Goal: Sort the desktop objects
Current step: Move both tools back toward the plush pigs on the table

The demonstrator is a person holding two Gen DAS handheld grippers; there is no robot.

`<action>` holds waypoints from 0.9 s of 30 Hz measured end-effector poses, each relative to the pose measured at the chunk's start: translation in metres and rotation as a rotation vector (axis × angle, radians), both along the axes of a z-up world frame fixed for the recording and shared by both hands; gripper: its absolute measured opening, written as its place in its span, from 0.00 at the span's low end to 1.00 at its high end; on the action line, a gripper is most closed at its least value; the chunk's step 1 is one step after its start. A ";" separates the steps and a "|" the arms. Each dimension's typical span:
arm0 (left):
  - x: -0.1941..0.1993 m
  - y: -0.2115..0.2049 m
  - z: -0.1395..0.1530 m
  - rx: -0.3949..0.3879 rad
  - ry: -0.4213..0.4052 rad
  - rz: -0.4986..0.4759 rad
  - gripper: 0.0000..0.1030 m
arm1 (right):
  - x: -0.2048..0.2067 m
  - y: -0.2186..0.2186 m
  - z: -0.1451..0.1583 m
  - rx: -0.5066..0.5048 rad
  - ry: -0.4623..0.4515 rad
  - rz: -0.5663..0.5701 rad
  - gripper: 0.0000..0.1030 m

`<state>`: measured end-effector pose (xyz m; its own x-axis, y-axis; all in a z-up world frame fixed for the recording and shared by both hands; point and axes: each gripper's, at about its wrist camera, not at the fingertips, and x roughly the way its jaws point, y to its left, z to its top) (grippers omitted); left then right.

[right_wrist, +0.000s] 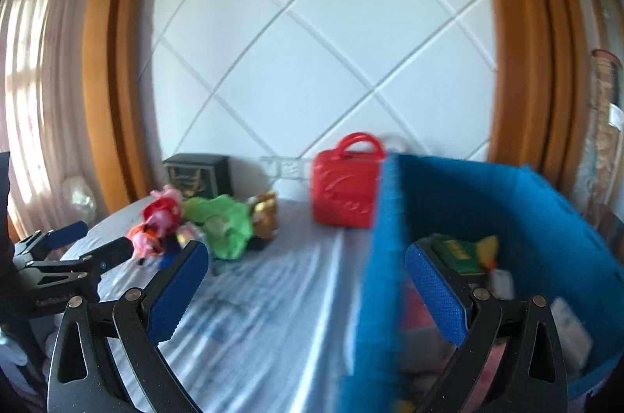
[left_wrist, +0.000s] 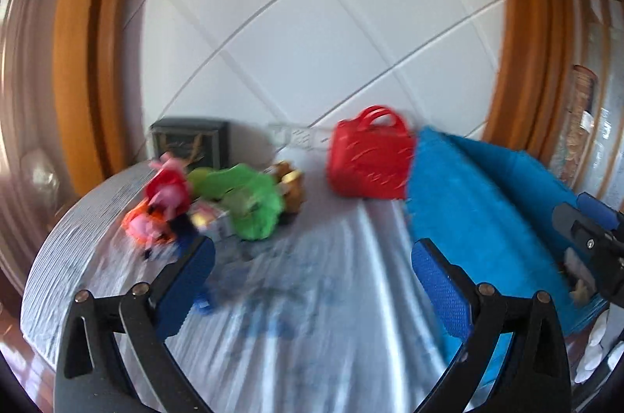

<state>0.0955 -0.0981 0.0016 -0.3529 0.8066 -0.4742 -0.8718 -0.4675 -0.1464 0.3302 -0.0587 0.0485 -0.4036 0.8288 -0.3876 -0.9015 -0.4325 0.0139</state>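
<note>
— Both pads of my left gripper (left_wrist: 312, 280) stand wide apart with nothing between them, only the pale tablecloth (left_wrist: 312, 335) below. And in the left wrist view, where is the thing to sort?

— Ahead and to the left of your jaws. The toy pile (left_wrist: 218, 202) lies on the cloth just beyond the left pad (left_wrist: 187, 280): a red and pink plush (left_wrist: 167, 190), and a green plush (left_wrist: 253, 206) whose long axis runs across, left to right. The red toy bag (left_wrist: 370, 159) stands further back, touching the blue bin (left_wrist: 487, 210) on the right. The picture is blurred, so small pieces I cannot name.

— Now the right wrist view. My right gripper (right_wrist: 300, 292) is released too, nothing held. The near wall of the blue bin (right_wrist: 382, 276) passes between its two pads, and some things already lie inside the bin.

— Yes, and there the toy pile (right_wrist: 202, 225) is far to the left, beyond the left pad. Your left gripper (right_wrist: 89, 245) shows at the left edge, pointing toward it.

— So I judge the left hand is nearer to the pile and the right hand nearer to the bin. The next grasp should belong to the left, and it may need to turn to close across the green plush.
</note>
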 end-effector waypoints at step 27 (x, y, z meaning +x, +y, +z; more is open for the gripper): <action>-0.191 -0.043 -0.072 -0.193 -0.153 0.140 0.99 | -0.212 0.060 -0.086 -0.311 -0.120 0.160 1.00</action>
<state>-0.0951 -0.1412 -0.0706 -0.3671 0.6446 -0.6707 -0.7713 -0.6139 -0.1679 0.1180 0.0013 -0.0376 -0.4549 0.5937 -0.6638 -0.8259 -0.5600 0.0651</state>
